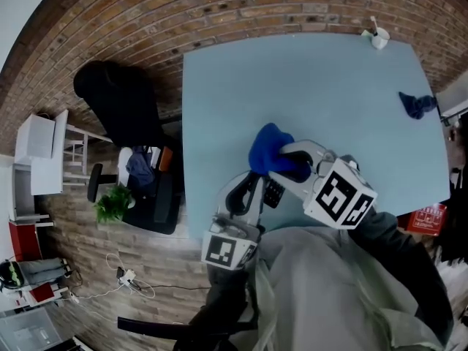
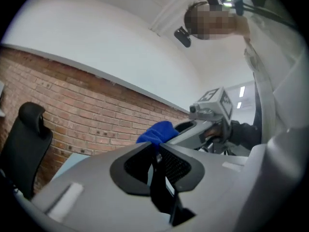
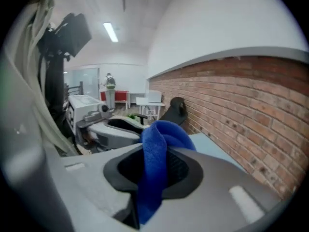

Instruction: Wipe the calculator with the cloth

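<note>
1. The right gripper (image 3: 155,152) has its jaws clamped on the blue cloth (image 3: 153,178). A thick fold is pinched between the ribbed black pads, with a rounded hump bulging past the tips and a tail hanging below.
2. The left gripper (image 2: 157,154) has its jaws almost together on the calculator (image 2: 161,190), which shows edge-on there as a thin dark slab. In the head view it is held up off the table (image 1: 307,86), near the person's edge, with its grid of keys showing.
3. The cloth looks fleecy, limp and light. It should squash under pressure and mould to the keys, and a deep pinch like this one leaves a padded hump to wipe with.
4. The calculator looks like rigid, smooth plastic — light, but likely to twist or slide in a narrow pinch. A hold along one side edge keeps the key face and display free, and those parts call for gentle pressure.
5. The cloth's hump sits just beside the calculator's upper end; whether they touch I cannot tell.
6. Further out, the pale blue tabletop is matte and flat. A second dark-blue rag (image 1: 417,104) lies crumpled near its far right edge, and a small white cup (image 1: 379,39) stands at the far corner.
7. A black office chair (image 1: 117,104) stands off the table's left side.
</note>
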`<state>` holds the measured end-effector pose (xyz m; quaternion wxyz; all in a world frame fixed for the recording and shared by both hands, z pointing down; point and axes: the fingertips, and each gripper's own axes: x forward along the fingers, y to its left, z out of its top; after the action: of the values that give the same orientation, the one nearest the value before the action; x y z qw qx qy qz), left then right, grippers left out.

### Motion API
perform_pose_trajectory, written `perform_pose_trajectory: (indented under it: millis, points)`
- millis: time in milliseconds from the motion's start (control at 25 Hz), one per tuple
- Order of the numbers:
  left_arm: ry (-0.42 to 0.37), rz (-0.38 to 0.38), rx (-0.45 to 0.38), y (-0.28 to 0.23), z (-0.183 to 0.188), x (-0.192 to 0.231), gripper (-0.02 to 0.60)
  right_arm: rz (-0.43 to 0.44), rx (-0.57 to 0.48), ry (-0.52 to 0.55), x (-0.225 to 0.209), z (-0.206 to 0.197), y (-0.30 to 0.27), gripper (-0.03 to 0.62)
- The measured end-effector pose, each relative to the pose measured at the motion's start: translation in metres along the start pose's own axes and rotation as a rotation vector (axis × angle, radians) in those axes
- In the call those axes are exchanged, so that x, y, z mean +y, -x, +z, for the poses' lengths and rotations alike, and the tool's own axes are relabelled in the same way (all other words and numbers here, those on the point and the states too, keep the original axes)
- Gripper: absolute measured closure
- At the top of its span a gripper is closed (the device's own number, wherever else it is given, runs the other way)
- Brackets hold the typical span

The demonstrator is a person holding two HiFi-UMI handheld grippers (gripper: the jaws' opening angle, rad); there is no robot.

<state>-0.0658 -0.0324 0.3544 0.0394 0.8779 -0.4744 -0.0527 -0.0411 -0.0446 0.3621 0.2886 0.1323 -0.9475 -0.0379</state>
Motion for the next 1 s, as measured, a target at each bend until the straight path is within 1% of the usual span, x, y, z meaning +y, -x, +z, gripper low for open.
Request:
perform_pose_trajectory:
  millis: [40, 80, 120, 160, 200, 240, 280, 320, 360, 440, 520, 600, 680, 720, 760, 800, 840, 920, 960, 1000]
  points:
    - [-0.016, -0.009, 0.008, 0.001, 0.000, -0.001, 0.531, 0.008, 0.010, 0.037, 0.009, 0.007, 0.002, 0.510]
    - [-0.013, -0.021, 0.001, 0.002, 0.002, -0.001, 0.532, 0.012, 0.013, 0.063, 0.016, 0.012, 0.004, 0.514]
    - [0.006, -0.032, -0.019, 0.003, 0.006, -0.001, 0.532, 0.012, -0.008, 0.056, 0.015, 0.014, 0.005, 0.514]
    - [0.041, -0.038, -0.045, 0.004, 0.009, 0.001, 0.532, 0.011, -0.056, 0.006, 0.008, 0.014, 0.004, 0.514]
    - [0.090, -0.038, -0.071, 0.006, 0.012, 0.004, 0.531, 0.007, -0.109, -0.072, -0.004, 0.010, 0.003, 0.514]
    - [0.144, -0.033, -0.096, 0.008, 0.013, 0.009, 0.531, -0.001, -0.133, -0.149, -0.017, 0.002, 0.002, 0.514]
    - [0.197, -0.024, -0.120, 0.011, 0.014, 0.014, 0.531, -0.008, -0.122, -0.201, -0.026, -0.010, 0.003, 0.514]
    - [0.247, -0.010, -0.146, 0.015, 0.016, 0.019, 0.531, -0.004, -0.093, -0.224, -0.029, -0.021, 0.003, 0.514]
    - [0.294, 0.010, -0.172, 0.019, 0.017, 0.026, 0.532, 0.024, -0.062, -0.225, -0.021, -0.029, 0.004, 0.514]
    - [0.358, 0.061, -0.208, 0.024, 0.019, 0.042, 0.533, 0.143, 0.000, -0.188, 0.021, -0.034, 0.004, 0.514]
    - [0.370, 0.092, -0.211, 0.024, 0.019, 0.051, 0.534, 0.281, 0.050, -0.133, 0.075, -0.034, 0.001, 0.514]
    - [0.378, 0.090, -0.207, 0.019, 0.017, 0.050, 0.534, 0.378, 0.080, -0.096, 0.116, -0.032, -0.002, 0.513]
    - [0.389, 0.080, -0.204, 0.015, 0.014, 0.045, 0.534, 0.439, 0.083, -0.104, 0.134, -0.031, -0.004, 0.514]
    - [0.399, 0.077, -0.206, 0.014, 0.013, 0.043, 0.534, 0.454, 0.076, -0.121, 0.134, -0.032, -0.004, 0.514]
    - [0.416, 0.076, -0.214, 0.014, 0.013, 0.044, 0.534, 0.449, 0.066, -0.145, 0.128, -0.034, -0.001, 0.514]
    - [0.444, 0.077, -0.230, 0.016, 0.014, 0.046, 0.532, 0.416, 0.048, -0.173, 0.115, -0.037, 0.003, 0.514]
    - [0.480, 0.081, -0.253, 0.020, 0.016, 0.050, 0.532, 0.355, 0.022, -0.206, 0.096, -0.039, 0.008, 0.514]
    - [0.559, 0.102, -0.300, 0.028, 0.018, 0.064, 0.532, 0.204, -0.034, -0.276, 0.056, -0.043, 0.016, 0.514]
    - [0.597, 0.123, -0.320, 0.032, 0.017, 0.072, 0.531, 0.152, -0.046, -0.292, 0.042, -0.045, 0.019, 0.514]
    - [0.630, 0.147, -0.335, 0.034, 0.014, 0.078, 0.531, 0.133, -0.043, -0.282, 0.039, -0.047, 0.021, 0.514]
